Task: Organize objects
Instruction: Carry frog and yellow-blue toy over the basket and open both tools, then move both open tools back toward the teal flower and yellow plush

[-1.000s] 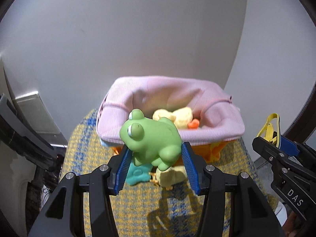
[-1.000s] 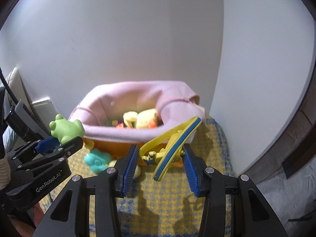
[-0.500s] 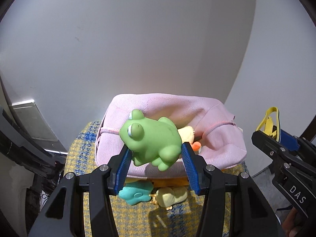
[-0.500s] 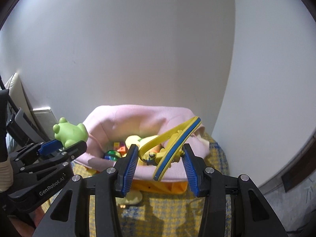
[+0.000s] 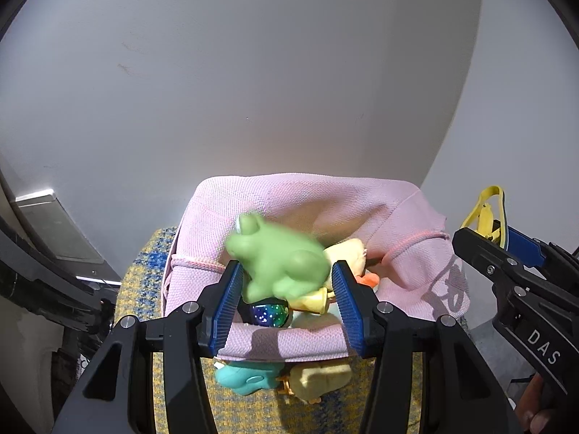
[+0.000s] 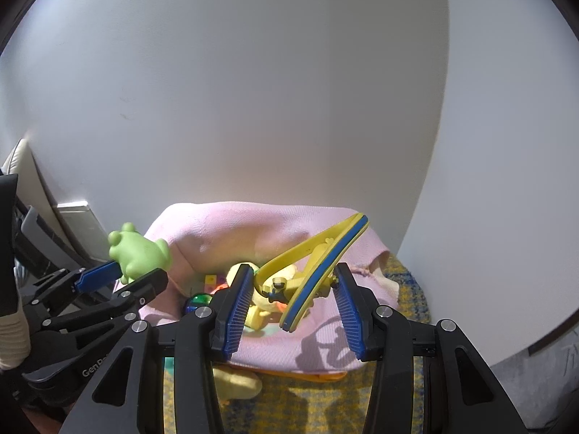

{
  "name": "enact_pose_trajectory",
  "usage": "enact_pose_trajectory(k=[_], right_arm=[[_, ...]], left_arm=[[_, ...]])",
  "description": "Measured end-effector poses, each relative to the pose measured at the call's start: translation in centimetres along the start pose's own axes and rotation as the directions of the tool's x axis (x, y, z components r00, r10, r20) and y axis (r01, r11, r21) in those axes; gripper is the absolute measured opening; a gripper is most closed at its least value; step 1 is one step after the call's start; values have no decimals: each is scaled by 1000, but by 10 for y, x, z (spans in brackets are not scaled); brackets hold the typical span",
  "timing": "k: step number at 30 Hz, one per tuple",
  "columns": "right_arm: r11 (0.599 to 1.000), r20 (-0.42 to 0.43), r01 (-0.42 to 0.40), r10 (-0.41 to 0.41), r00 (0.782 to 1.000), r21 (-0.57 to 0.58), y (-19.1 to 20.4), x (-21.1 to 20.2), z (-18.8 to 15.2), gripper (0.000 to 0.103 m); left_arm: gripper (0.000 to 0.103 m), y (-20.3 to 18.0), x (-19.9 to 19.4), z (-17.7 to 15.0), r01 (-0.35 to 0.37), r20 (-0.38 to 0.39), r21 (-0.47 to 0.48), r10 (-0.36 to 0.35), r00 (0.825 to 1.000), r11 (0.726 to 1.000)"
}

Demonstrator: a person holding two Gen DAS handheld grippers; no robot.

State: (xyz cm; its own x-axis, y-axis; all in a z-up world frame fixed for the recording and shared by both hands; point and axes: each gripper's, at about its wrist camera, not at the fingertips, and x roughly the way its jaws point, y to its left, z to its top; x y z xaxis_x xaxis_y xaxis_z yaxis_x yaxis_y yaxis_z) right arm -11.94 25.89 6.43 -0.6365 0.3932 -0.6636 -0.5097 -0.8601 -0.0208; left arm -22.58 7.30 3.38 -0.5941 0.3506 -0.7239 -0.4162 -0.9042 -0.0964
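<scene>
A green rubber frog (image 5: pixel 278 264), blurred, sits between the blue pads of my left gripper (image 5: pixel 286 267), which is shut on it just above the pink fabric basket (image 5: pixel 289 343). In the right wrist view the frog (image 6: pixel 139 253) pokes up from the left gripper (image 6: pixel 119 275) at the basket's left rim. My right gripper (image 6: pixel 294 270) is shut on a yellow and blue toy flip-flop (image 6: pixel 318 264), tilted over the basket (image 6: pixel 253 224). A yellow duck (image 5: pixel 347 253), a glittery ball (image 5: pixel 271 314) and other toys lie inside.
The basket stands on a yellow and blue checked cloth (image 5: pixel 144 289) against a white wall corner. A teal toy (image 5: pixel 246 376) and a yellow toy (image 5: pixel 318 379) lie on the cloth in front of the basket. Dark furniture (image 5: pixel 43 282) stands at the left.
Both grippers moved forward with their toys, from in front of the basket to over its opening. The toys inside the basket have come into view beneath the frog and the flip-flop.
</scene>
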Motion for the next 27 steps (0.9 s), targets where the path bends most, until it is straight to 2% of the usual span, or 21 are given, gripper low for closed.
enact_pose_trajectory(k=[4, 7, 9, 11, 14, 18, 27], right_arm=[[1000, -12, -14, 14, 1000, -1, -2, 10, 1, 46], [1000, -7, -13, 13, 1000, 4, -6, 13, 4, 50], [1000, 6, -1, 1, 1000, 10, -10, 9, 4, 67], [1000, 20, 8, -8, 1000, 13, -11, 5, 2, 73], [1000, 23, 10, -10, 1000, 17, -13, 3, 2, 73], [1000, 26, 15, -15, 1000, 23, -19, 2, 1, 78], [1000, 43, 12, -12, 999, 16, -10, -1, -2, 80]], left_arm=[[51, 0, 5, 1, -3, -6, 3, 3, 1000, 1000], [64, 3, 6, 0, -11, -5, -10, 11, 1000, 1000], [70, 6, 5, 0, -20, 1, -20, 20, 1000, 1000], [75, 9, 5, 0, -22, -4, -31, 22, 1000, 999], [83, 14, 2, -2, -31, 0, -54, 31, 1000, 998], [87, 17, -4, -3, -45, 8, -55, 45, 999, 997], [91, 23, -23, -6, -65, 34, -63, 68, 997, 996]])
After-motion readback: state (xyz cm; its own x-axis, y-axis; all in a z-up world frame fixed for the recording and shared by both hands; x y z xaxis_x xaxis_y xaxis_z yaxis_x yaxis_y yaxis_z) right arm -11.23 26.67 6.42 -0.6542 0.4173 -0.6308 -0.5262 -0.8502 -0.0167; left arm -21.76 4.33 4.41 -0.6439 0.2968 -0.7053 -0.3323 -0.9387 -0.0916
